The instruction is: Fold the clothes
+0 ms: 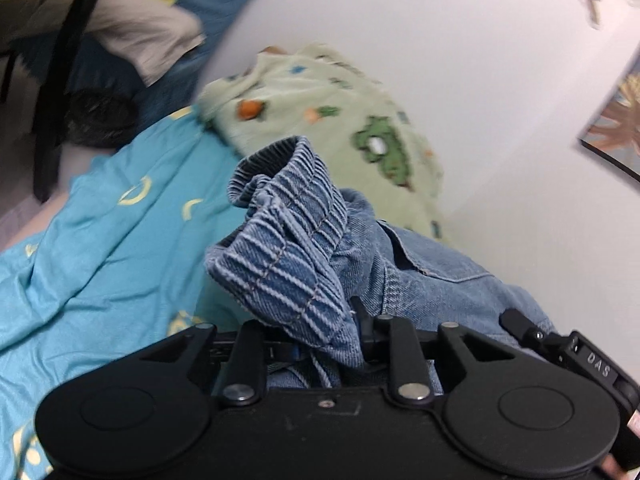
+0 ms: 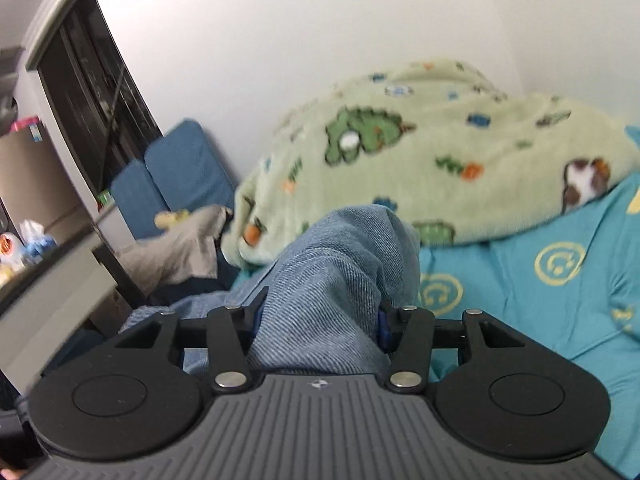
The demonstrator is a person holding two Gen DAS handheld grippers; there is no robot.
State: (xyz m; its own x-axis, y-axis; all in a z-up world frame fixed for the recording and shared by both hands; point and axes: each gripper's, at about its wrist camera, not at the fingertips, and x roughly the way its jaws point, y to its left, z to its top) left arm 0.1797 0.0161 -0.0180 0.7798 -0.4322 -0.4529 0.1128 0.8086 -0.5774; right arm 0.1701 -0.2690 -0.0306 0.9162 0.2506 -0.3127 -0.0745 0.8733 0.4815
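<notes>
Denim garment (image 1: 296, 248): blue jeans with a ribbed elastic waistband, held raised above a bed, gripped at two places. Left wrist view, left to right: turquoise sheet (image 1: 100, 240) with yellow smiley prints is spread below; the waistband is bunched and pinched by the left gripper (image 1: 320, 340), jaws pressed together on the cloth; a pale green fleece blanket (image 1: 320, 100) with animal prints is heaped against a white wall (image 1: 460, 60). Right wrist view, left to right: a dark cabinet (image 2: 88, 92) and blue cushions (image 2: 176, 172) are seen; a thick denim fold (image 2: 332, 280) is clamped in the right gripper (image 2: 320, 320); blanket (image 2: 440, 152) and sheet (image 2: 540, 280) lie beyond.
</notes>
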